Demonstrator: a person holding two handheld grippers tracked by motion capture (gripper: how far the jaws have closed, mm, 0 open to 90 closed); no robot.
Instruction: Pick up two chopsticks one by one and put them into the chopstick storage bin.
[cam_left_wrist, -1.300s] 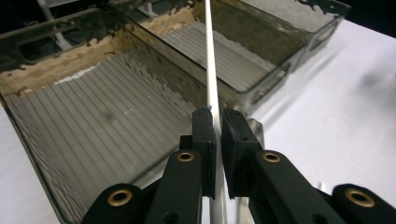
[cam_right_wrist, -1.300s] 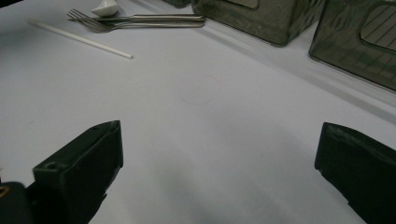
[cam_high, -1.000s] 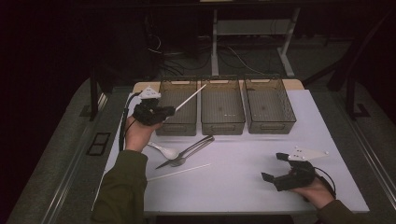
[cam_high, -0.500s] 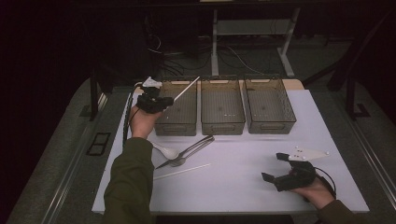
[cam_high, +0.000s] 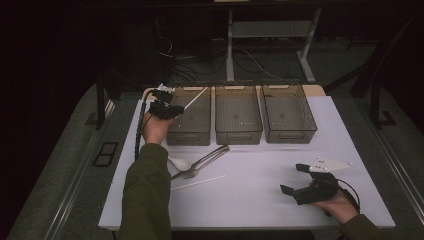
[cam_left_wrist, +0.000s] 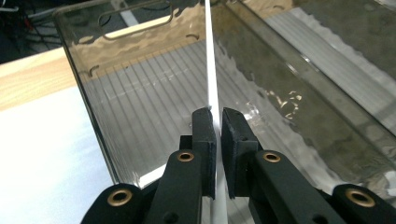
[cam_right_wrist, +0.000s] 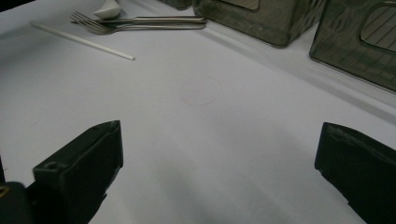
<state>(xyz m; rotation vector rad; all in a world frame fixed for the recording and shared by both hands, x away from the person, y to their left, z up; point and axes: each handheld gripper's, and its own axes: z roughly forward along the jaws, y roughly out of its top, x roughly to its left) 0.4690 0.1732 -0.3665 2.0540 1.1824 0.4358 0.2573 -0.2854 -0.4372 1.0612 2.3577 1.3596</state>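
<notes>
The left gripper (cam_high: 172, 109) is held up over the near-left corner of the left bin (cam_high: 192, 120), its fingers (cam_left_wrist: 204, 135) clamped on a thin white stick (cam_left_wrist: 211, 70) that runs from between them, up and out over the bin's open top. In the left gripper view the stick is a flat, narrow, smooth strip, pinched at its lower part, with the bin's ribbed floor below and ahead of the fingers and the bin's clear, smoky plastic wall just to their left. That wall has a slot handle cut near its rim.

Two more bins of the same rectangular, see-through grey plastic stand beside it in a row: the middle bin (cam_high: 238, 114) and the right bin (cam_high: 288, 113), close together but not touching.

The right gripper (cam_high: 300, 180) rests low on the white table (cam_high: 260, 200) near its front right, its fingers (cam_right_wrist: 81, 165) spread wide apart with nothing between them. Ahead of those fingers lies bare, smooth white surface. Farther off, beyond the left finger, lie a second white stick (cam_right_wrist: 81, 42), straight and round, two metal forks (cam_right_wrist: 140, 22) side by side with shiny handles, and a white spoon (cam_right_wrist: 107, 9) just behind them.

In the high view the forks (cam_high: 205, 160) and spoon (cam_high: 180, 162) sit close to the person's left sleeve (cam_high: 145, 195), between it and the bins
</notes>
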